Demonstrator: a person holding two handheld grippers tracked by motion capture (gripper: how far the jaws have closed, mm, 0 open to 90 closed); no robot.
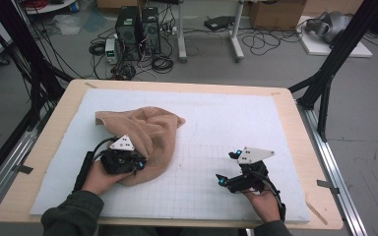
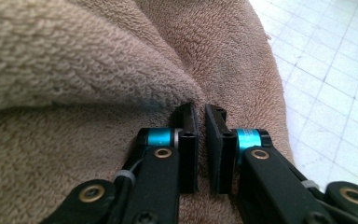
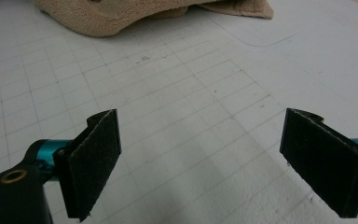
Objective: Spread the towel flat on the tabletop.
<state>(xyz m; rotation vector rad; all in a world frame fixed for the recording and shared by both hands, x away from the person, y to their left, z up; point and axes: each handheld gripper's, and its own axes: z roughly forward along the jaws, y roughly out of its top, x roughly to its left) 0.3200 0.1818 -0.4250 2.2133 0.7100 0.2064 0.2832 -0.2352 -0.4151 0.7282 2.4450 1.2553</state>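
The left gripper (image 2: 200,109) pinches a thin fold of the tan towel (image 1: 147,135), which may slip free when lifted, while the right gripper (image 3: 200,158) waits wide open beside the towel.

the crumpled tan towel (image 1: 145,135) heaps over the counter's (image 1: 49,147) left-centre, blocking low passes there, with the left tongs (image 2: 200,116) pinched into its folds. right of it the gridded white mat (image 1: 226,123) lies bare around the wide-spread right tongs (image 3: 200,154).

Towel (image 1: 147,135) on the mat's (image 1: 236,113) left half, left gripper (image 2: 199,116) at its near edge
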